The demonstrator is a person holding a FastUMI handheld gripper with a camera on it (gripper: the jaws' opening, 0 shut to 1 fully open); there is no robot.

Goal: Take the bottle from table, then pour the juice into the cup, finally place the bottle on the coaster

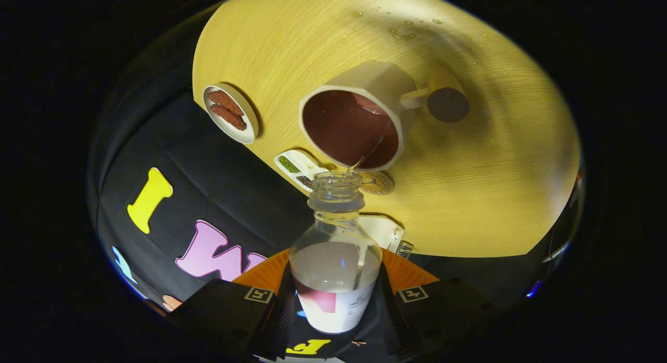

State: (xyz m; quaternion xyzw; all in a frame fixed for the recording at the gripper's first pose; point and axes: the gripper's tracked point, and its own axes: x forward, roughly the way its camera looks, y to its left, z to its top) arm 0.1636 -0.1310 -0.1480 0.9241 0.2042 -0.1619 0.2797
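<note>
**Bottle tipped over the cup, liquid running in**

A clear plastic bottle (335, 259) is held in the gripper (336, 295), whose two fingers are closed against the bottle's lower body, one on each side. The bottle carries a label low on its body and has no cap on its neck. It is tipped forward, so that its open mouth points away from the fingers and sits just at the near rim of a cup (359, 118). The bottle is partly filled with clear liquid, and a thin stream is seen leaving the mouth and falling into the cup.

The cup is pale on the outside with angular, faceted sides and a dark reddish-brown inside. A handle (447, 100) with a thick rounded end juts from the side of the cup.

The cup stands on a light wooden table (495, 196). Just under the bottle's mouth, beside the cup, a small round coaster (376, 182) with a printed pattern lies flat on the table. Next to it a white card (297, 167) with small printed pictures is seen, and further along the table edge a small white dish (230, 113) holds two brown pieces. Some droplets (401, 32) are scattered on the table beyond the cup.
</note>
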